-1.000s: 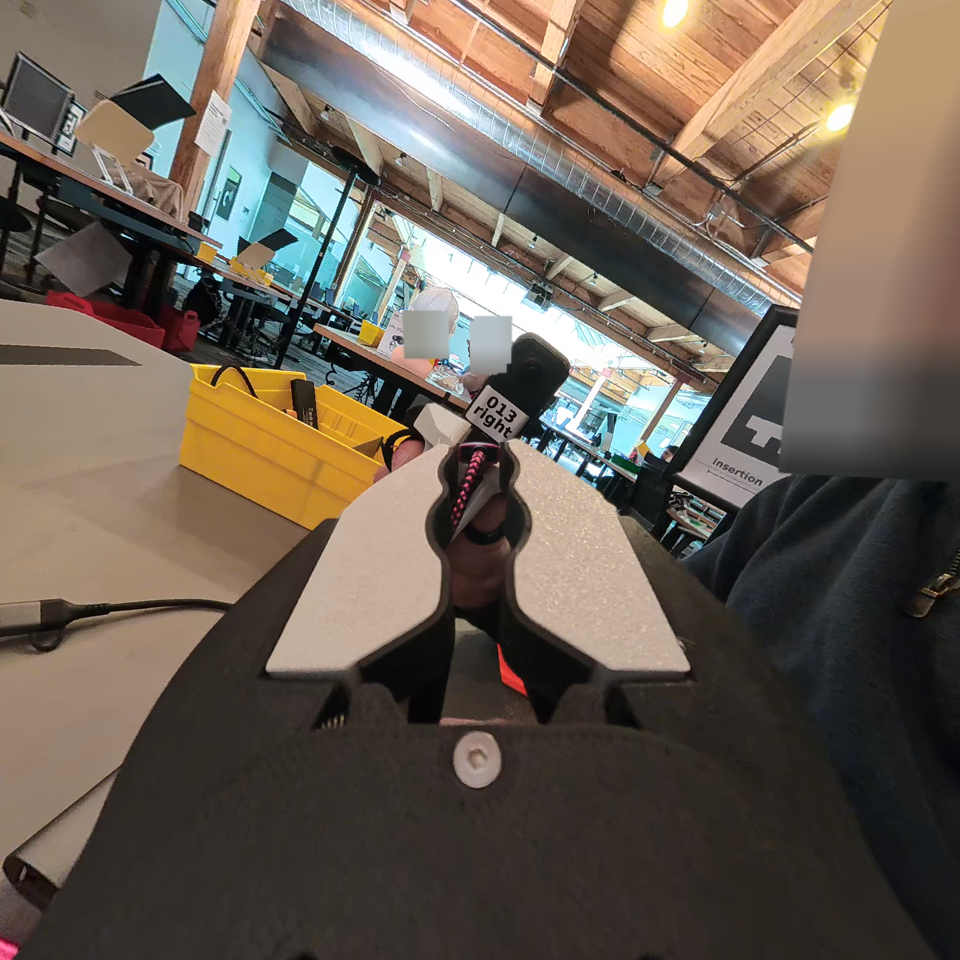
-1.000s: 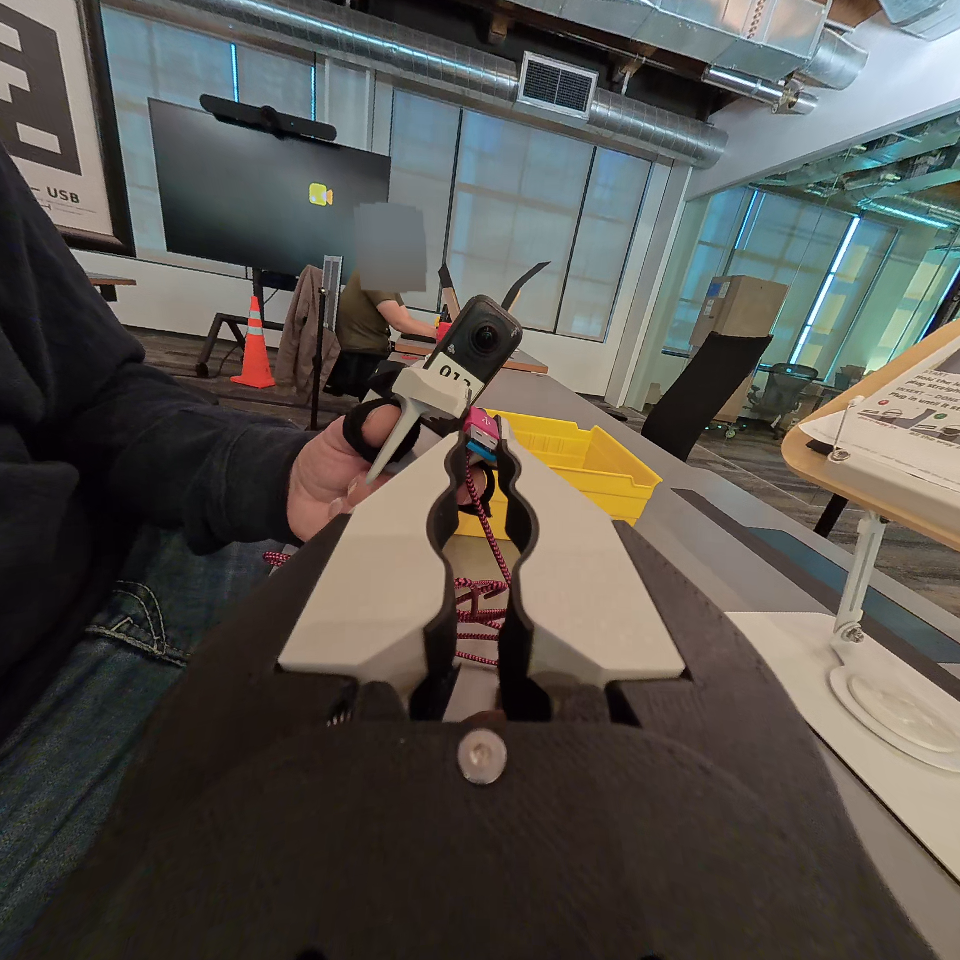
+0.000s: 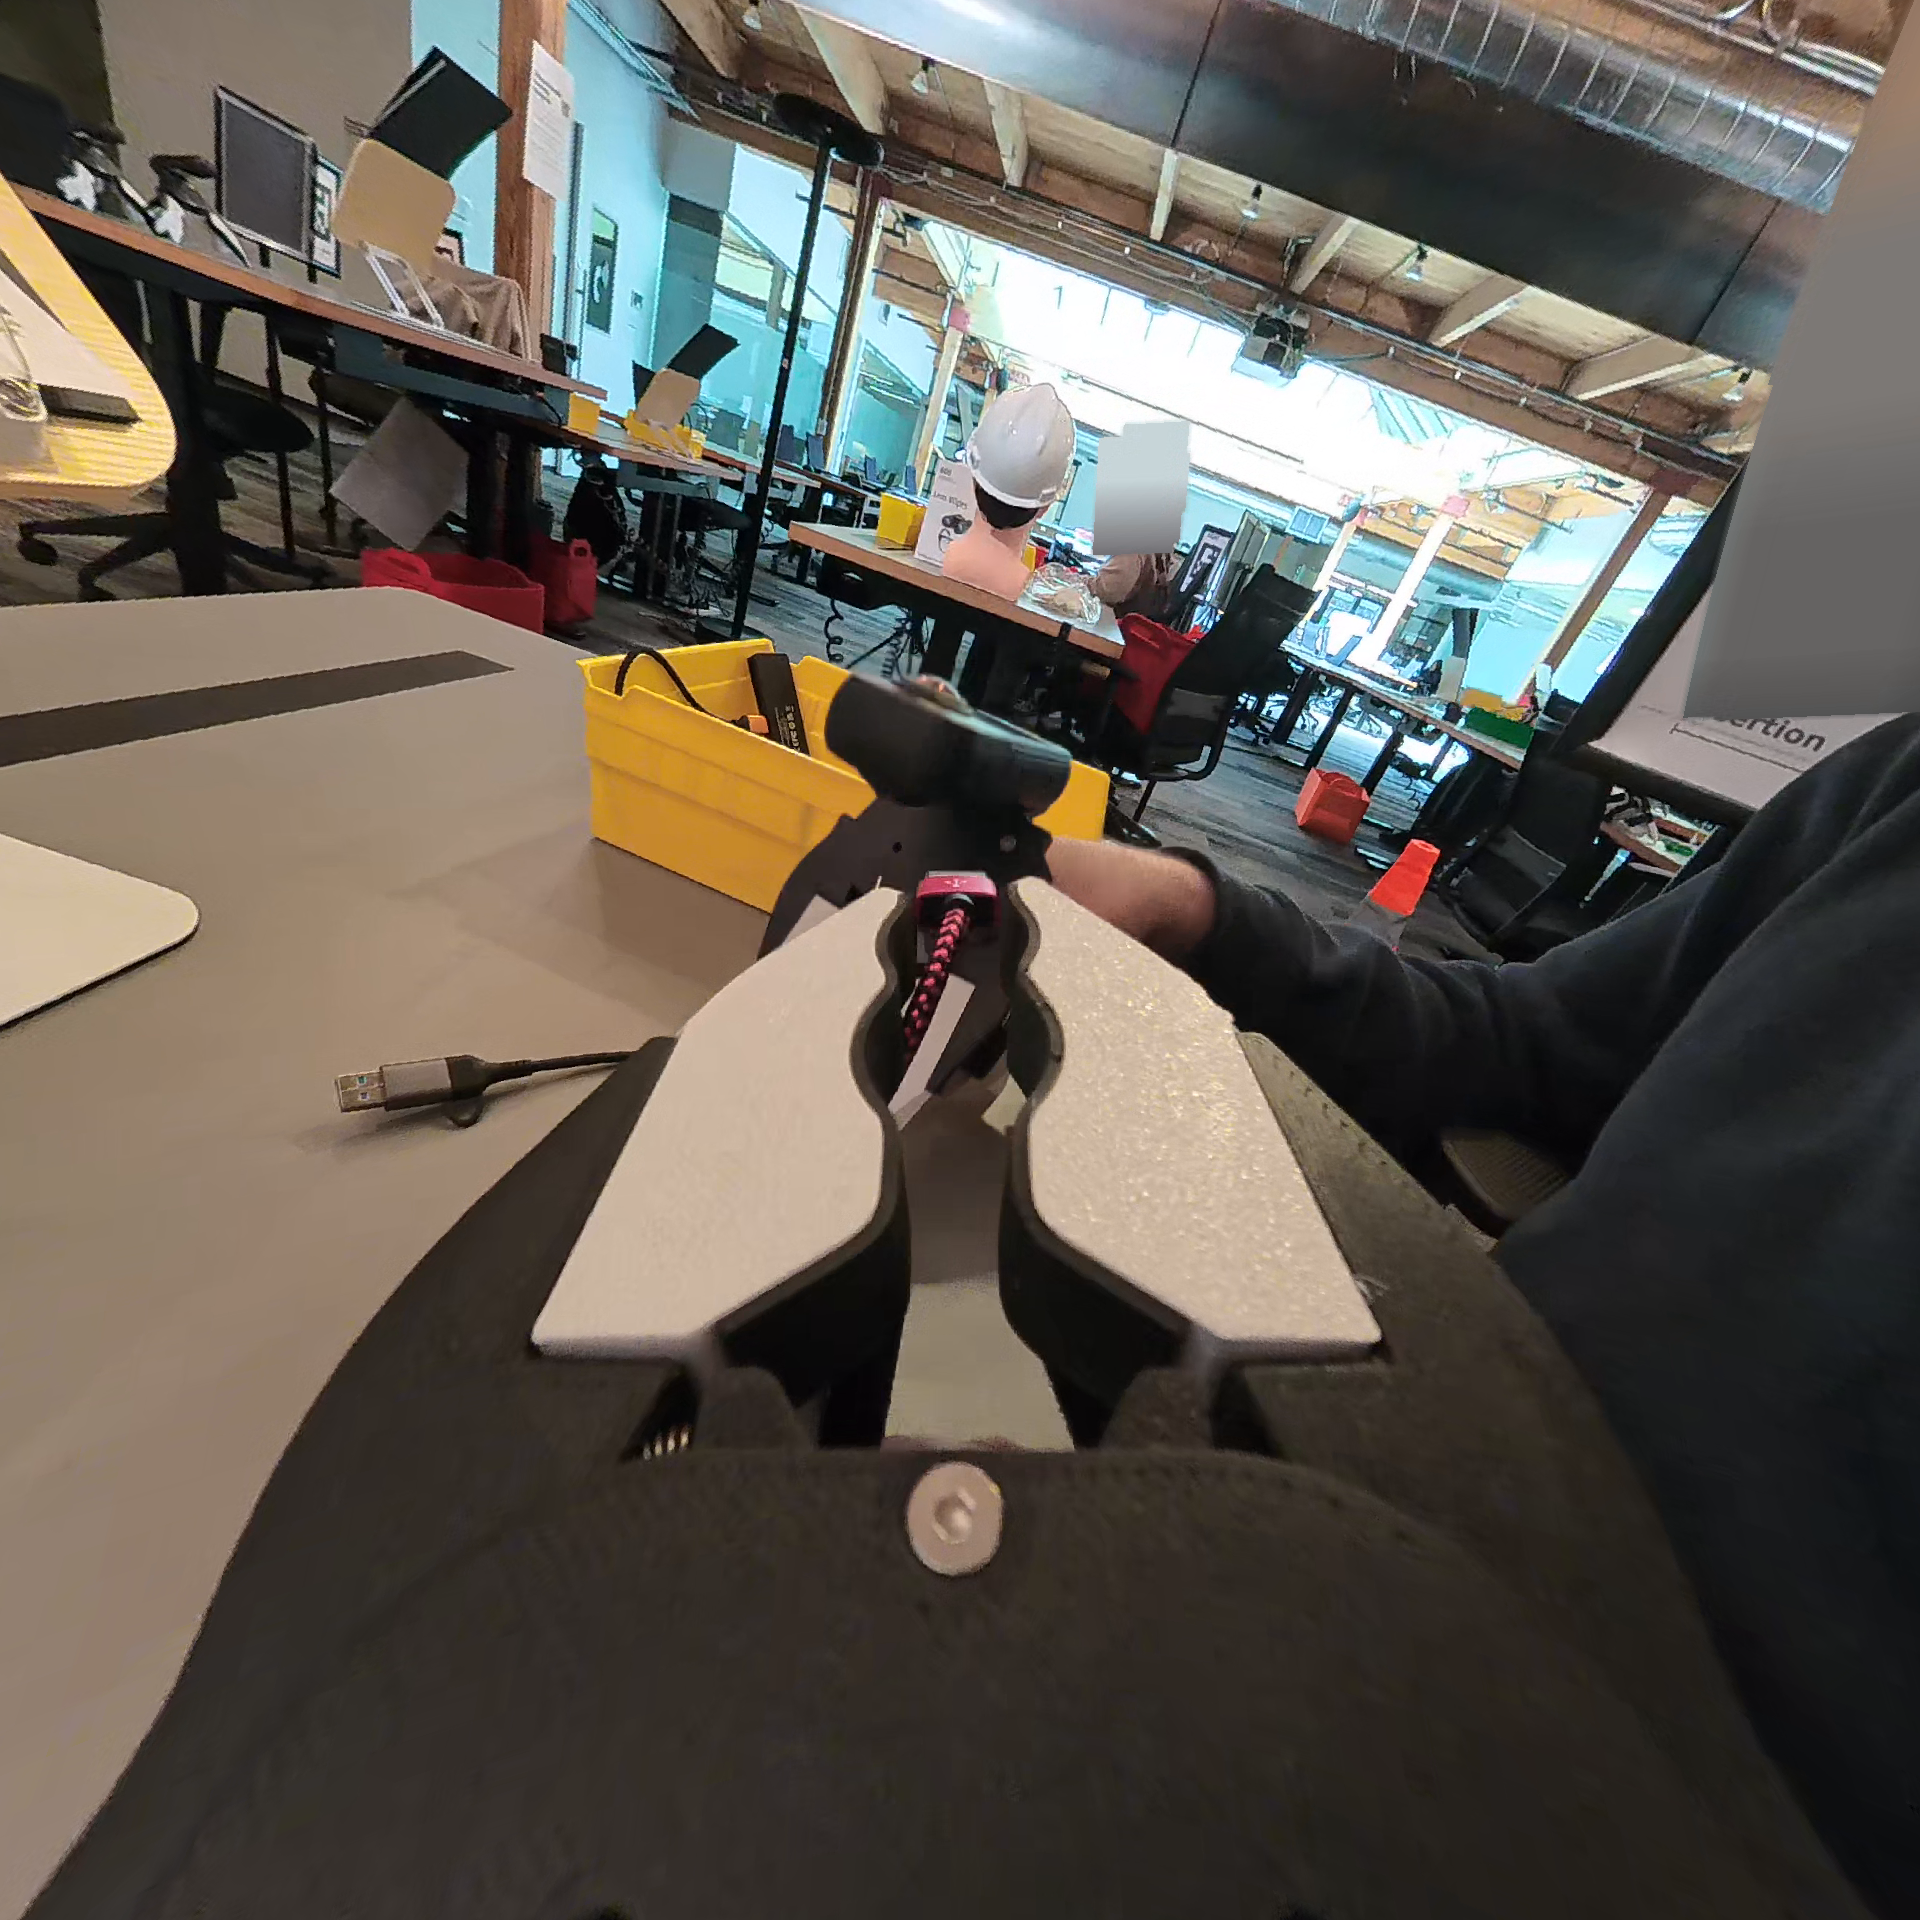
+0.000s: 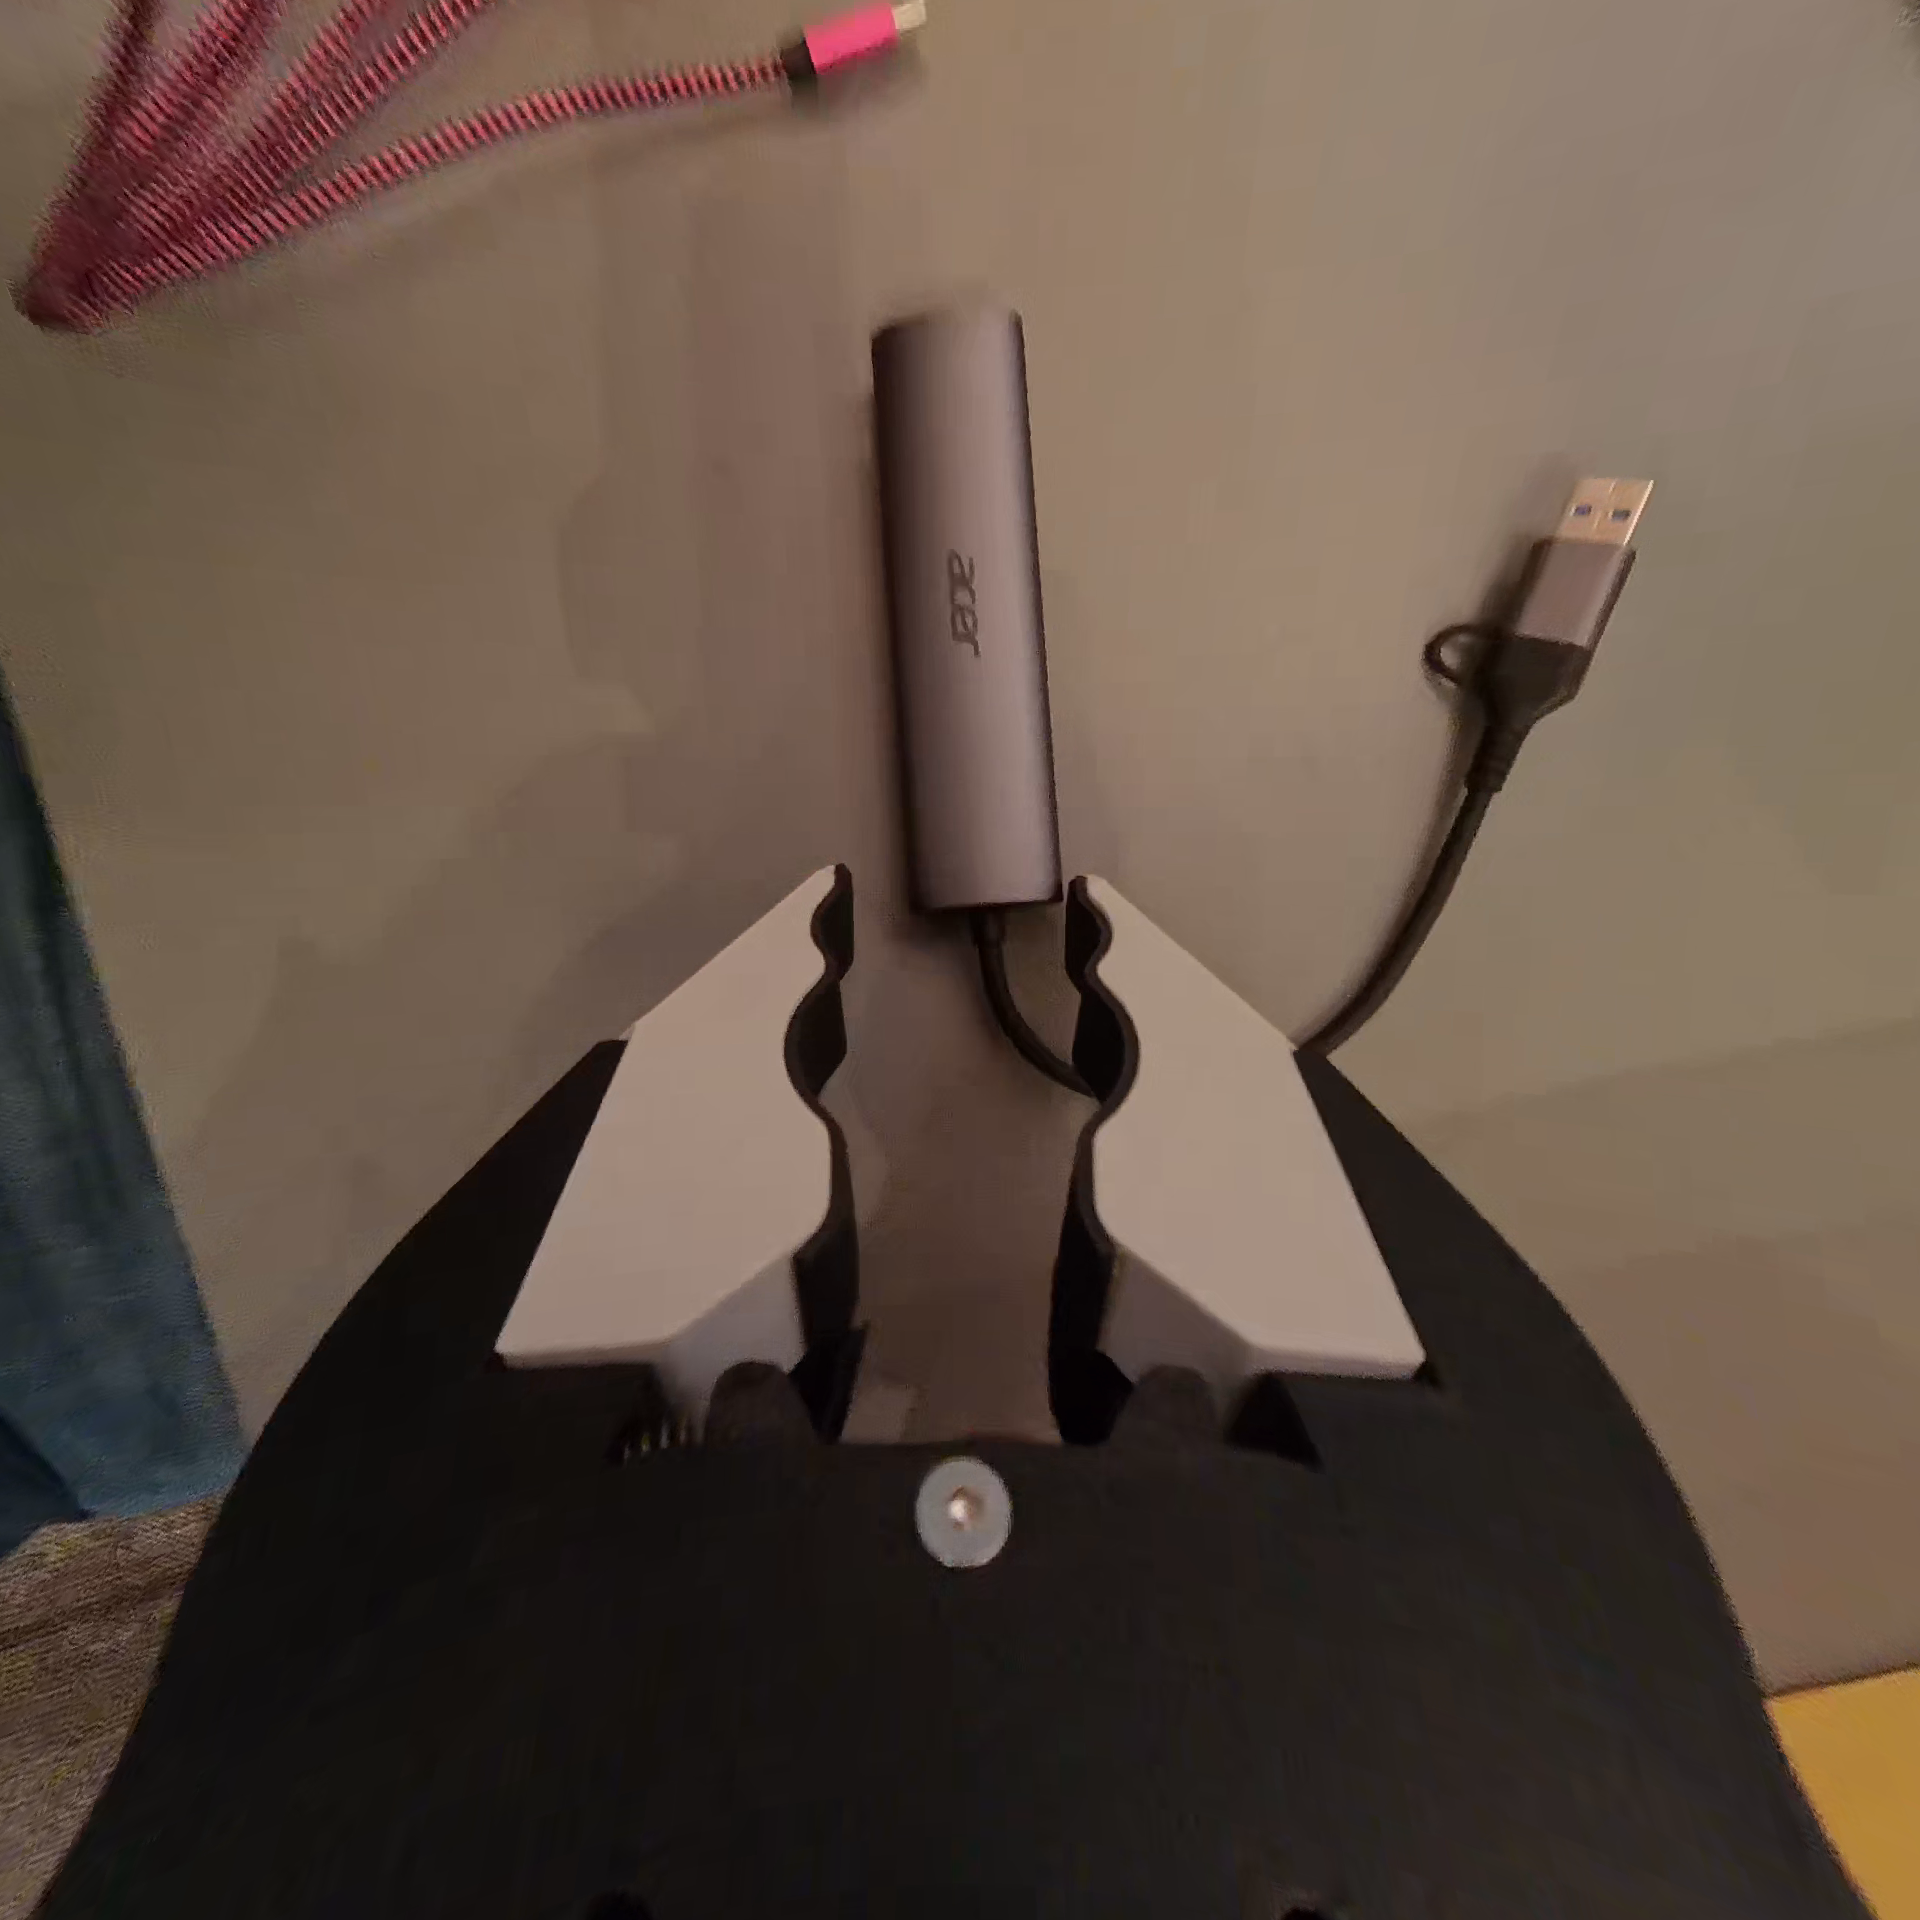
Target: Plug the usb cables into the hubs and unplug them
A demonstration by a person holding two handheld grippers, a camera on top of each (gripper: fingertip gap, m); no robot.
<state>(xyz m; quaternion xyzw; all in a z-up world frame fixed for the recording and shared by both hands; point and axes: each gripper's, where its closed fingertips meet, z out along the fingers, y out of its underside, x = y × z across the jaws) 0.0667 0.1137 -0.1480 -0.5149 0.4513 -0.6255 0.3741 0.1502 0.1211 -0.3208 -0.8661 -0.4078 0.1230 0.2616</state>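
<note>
Two grippers are being held over the table (image 4: 416,727), with a yellow bin (image 3: 707,790) being left at upper centre of the left wrist view. The right gripper (image 4: 956,888) is being held pointing down at the table with its jaws spread and empty. The hub (image 4: 961,623) is lying flat at frame centre, its long axis running straight up the frame in line with those jaws and its near end sitting just between the tips, so the right gripper is judged the nearer. The hub's lead (image 4: 1475,790) is curling away at right, under the right finger, where it could be caught. The cable (image 3: 940,956) is being pinched near its pink plug (image 3: 951,883) by the left gripper (image 3: 956,904). The hub's ports are not being shown.
</note>
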